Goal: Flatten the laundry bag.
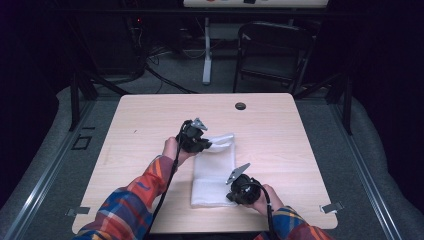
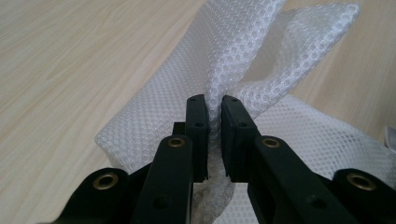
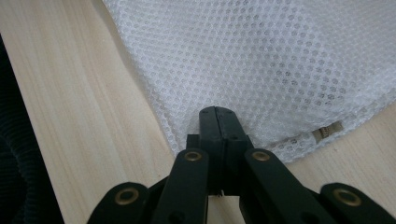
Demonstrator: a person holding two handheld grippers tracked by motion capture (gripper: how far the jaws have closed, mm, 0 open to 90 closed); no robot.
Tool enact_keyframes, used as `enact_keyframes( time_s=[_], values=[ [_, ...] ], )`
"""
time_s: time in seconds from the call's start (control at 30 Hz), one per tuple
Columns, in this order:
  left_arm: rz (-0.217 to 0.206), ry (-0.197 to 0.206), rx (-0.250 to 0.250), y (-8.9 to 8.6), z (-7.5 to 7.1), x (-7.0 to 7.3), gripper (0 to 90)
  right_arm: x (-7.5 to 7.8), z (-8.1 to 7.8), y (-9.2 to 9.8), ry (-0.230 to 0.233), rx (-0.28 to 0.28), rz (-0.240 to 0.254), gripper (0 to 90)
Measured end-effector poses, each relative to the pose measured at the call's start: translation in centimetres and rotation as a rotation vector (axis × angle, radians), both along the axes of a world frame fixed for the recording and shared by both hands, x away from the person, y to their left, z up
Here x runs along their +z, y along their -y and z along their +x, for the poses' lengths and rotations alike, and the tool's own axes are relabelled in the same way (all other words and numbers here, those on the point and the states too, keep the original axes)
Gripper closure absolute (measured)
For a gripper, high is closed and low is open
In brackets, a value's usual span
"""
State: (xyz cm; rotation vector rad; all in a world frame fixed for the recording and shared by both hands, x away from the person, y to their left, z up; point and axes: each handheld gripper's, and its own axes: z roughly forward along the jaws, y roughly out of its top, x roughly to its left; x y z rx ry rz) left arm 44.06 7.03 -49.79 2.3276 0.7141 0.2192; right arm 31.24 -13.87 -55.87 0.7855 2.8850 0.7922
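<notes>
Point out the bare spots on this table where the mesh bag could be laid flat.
Bare wood lies left of the white mesh bag, out to the table edge, on the right side, and across the far strip around the dark grommet hole. The middle is crowded: left gripper pinches the bag's far end, right gripper its near edge.

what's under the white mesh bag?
The light wood table: bare wood shows all around the white mesh bag, which lies flat at its near end. The left gripper lifts the far end. Anything inside or beneath is covered.
</notes>
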Motion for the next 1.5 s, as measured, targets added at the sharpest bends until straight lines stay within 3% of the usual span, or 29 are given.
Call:
enact_keyframes(
  time_s=[0.7,1.07,1.5],
  values=[
    [0.002,0.027,0.050,0.3,2.7,0.8,82.1,0.1,0.0,0.1,-0.018,0.006,-0.011,90.0],
    [-0.019,0.033,0.090,0.9,4.2,1.0,81.8,0.1,-0.1,0.2,-0.034,0.007,-0.007,90.0],
    [0.007,0.049,0.126,1.7,5.9,0.9,81.6,0.3,-0.2,0.1,-0.055,0.018,-0.026,90.0]
  ],
)
